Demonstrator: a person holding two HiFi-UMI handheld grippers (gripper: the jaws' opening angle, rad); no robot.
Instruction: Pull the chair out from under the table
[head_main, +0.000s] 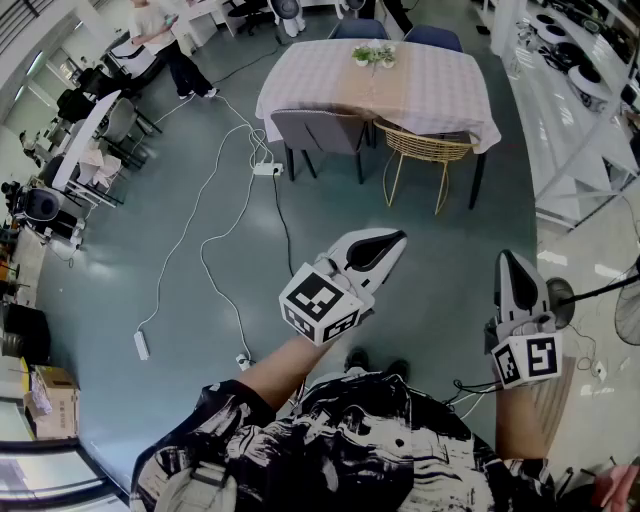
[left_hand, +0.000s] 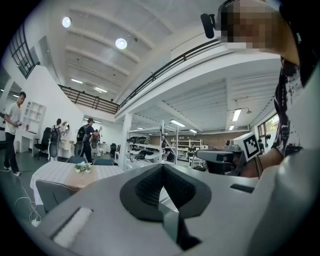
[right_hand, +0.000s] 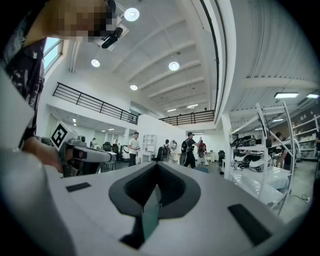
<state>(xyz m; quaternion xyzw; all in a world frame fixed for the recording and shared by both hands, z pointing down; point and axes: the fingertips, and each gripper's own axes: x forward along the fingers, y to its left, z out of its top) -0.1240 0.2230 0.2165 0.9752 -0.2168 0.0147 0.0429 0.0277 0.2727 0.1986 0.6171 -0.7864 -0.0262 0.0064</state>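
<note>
The grey chair (head_main: 318, 130) and wire chair (head_main: 425, 150) stand tucked at the bench's (head_main: 440, 85) near edge, top centre, while the left gripper (head_main: 396, 240) and right gripper (head_main: 506, 257) hang in the lower frame, jaws clenched on nothing, so I judge pulling one out calls for approaching, opening and gripping its backrest.
</note>
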